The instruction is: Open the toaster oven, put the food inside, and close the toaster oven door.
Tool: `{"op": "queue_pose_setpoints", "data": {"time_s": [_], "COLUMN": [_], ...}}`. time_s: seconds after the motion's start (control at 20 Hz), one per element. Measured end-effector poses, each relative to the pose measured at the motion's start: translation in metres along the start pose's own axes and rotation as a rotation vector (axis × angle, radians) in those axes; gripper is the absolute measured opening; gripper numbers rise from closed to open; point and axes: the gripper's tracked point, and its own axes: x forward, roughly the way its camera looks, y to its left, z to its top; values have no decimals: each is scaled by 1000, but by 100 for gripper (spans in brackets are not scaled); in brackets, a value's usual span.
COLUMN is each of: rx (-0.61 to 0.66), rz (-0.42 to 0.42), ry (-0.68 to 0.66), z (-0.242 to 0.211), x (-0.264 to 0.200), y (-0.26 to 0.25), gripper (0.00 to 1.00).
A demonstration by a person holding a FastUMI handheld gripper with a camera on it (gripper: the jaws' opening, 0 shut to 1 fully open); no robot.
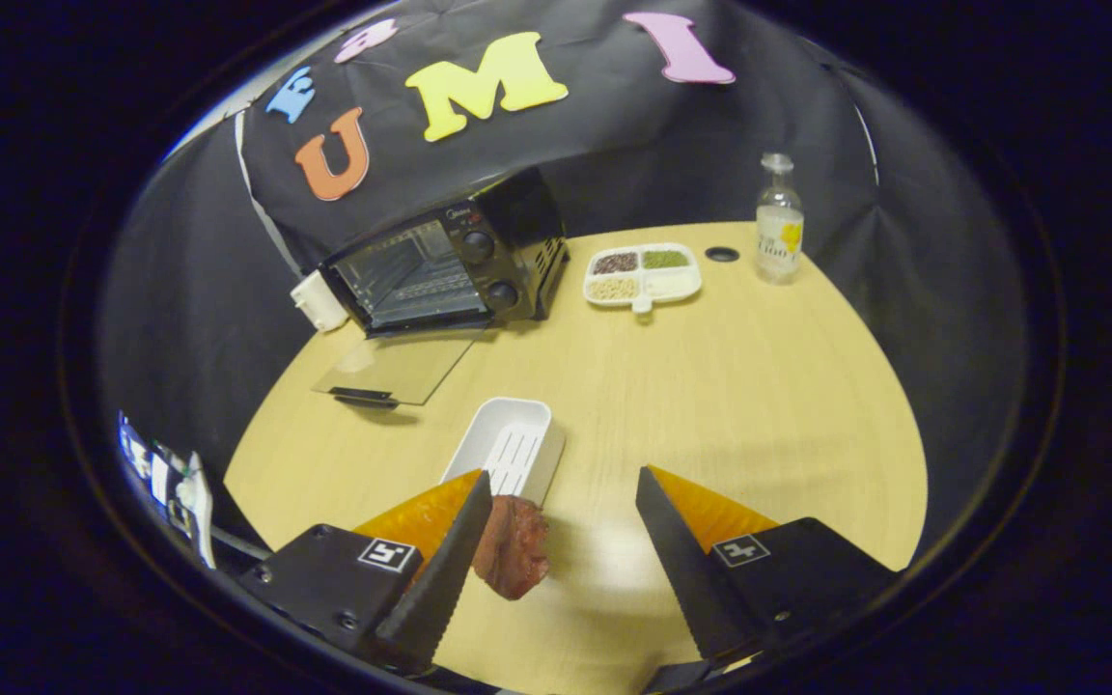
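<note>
The toaster oven (440, 265) door (397, 372) lies open on the table (759, 405). The gripper (564, 512) fingers are wide apart, and the meat (513, 545) sits by the left finger. The gripper should slide over so the meat is in the middle, then squeeze gently.

serrated jaws, dark screwed mounts with square markers.

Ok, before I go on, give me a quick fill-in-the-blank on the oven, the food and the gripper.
1. The toaster oven door is ____.
2. The reddish piece of food lies on the table between the gripper fingers, beside the ____ one.
3. The gripper's fingers are ____.
4. The white tray just beyond the food holds ____.

Missing words: open; left; open; nothing
</note>
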Motion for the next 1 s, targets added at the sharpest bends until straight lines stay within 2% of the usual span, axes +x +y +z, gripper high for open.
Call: {"op": "queue_pose_setpoints", "data": {"time_s": [0.1,0.15,0.2,0.35,0.45,0.5,0.6,0.75,1.0], "rx": [75,124,172,318,415,440,409,377,364], "rz": [103,146,180,243,266,269,260,225,225], "ry": [68,106,145,233,239,247,246,203,63], "z": [-11,-17,-23,-33,-29,-29,-26,-8,45], "x": [3,5,7,12,17,16,12,4,-23], "y": [10,14,17,20,22,22,21,22,77], "gripper": [91,83,80,60,31,23,18,16,16]}}
